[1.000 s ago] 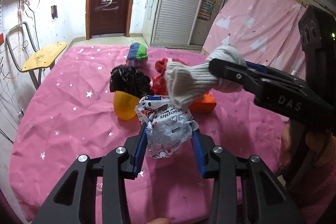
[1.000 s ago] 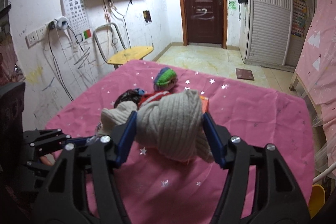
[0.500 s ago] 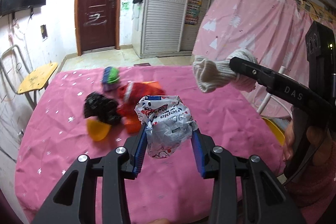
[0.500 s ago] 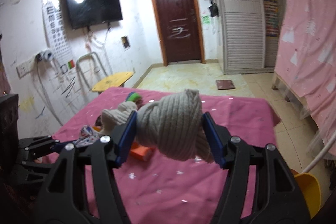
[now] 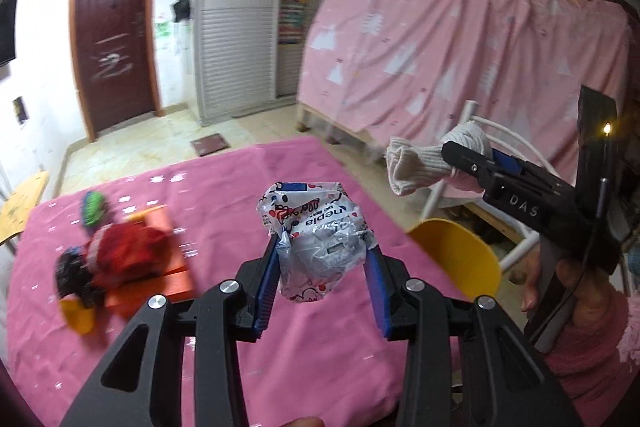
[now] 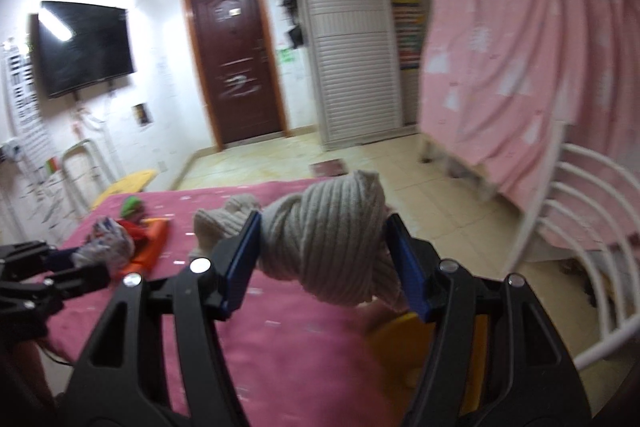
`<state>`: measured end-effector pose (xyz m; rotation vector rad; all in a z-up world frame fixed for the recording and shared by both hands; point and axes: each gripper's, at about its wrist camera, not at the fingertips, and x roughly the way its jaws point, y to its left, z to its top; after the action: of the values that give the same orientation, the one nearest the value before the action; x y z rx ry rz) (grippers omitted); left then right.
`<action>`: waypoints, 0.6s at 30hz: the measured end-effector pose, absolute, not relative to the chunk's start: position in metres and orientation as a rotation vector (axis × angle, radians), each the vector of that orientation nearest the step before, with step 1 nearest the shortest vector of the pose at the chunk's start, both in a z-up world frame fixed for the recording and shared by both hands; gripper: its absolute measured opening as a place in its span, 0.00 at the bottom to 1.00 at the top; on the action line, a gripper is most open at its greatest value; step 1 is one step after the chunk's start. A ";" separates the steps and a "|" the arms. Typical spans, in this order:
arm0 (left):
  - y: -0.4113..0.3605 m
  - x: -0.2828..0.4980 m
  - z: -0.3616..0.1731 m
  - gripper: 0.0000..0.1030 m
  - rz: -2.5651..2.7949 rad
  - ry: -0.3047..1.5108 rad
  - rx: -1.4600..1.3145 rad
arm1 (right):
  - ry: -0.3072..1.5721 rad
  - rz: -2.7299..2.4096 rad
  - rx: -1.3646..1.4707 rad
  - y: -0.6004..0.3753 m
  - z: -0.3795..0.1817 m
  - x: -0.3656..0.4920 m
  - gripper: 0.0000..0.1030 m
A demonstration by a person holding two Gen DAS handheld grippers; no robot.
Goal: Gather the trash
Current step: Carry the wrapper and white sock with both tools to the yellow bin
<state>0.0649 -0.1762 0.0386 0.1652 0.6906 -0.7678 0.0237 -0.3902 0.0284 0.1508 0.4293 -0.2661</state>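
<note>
Both tools have swung rightward since the earlier frames, so the pile of items now lies far left. Left tool (image 5: 322,267) is clamped on a crumpled printed plastic wrapper (image 5: 316,239), held above the pink star-print worktop (image 5: 224,211). Right tool (image 6: 326,259) is clamped on a knotted beige ribbed sock (image 6: 328,239), held beyond the worktop edge above a yellow plastic bin (image 5: 456,259). Farther left, a red cloth (image 5: 128,255) rests on an orange box (image 5: 160,267). A dark wooden door (image 6: 236,67) stands beyond.
</note>
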 end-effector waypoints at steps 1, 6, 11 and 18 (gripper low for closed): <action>-0.185 0.064 0.038 0.32 -0.790 0.698 0.171 | 0.429 -0.284 0.155 -0.397 0.027 0.019 0.59; -0.225 0.054 0.033 0.32 -0.868 0.689 0.207 | 0.441 -0.389 0.169 -0.434 0.020 -0.004 0.60; -0.265 0.052 0.029 0.32 -0.926 0.736 0.231 | 0.448 -0.460 0.185 -0.459 0.012 -0.015 0.60; -0.314 0.049 0.024 0.32 -0.987 0.780 0.250 | 0.458 -0.546 0.181 -0.476 0.002 -0.024 0.60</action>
<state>0.0488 -0.3136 0.0244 0.2499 0.7800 -0.9866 -0.0240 -0.4759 0.0016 0.1810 0.4581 -0.5463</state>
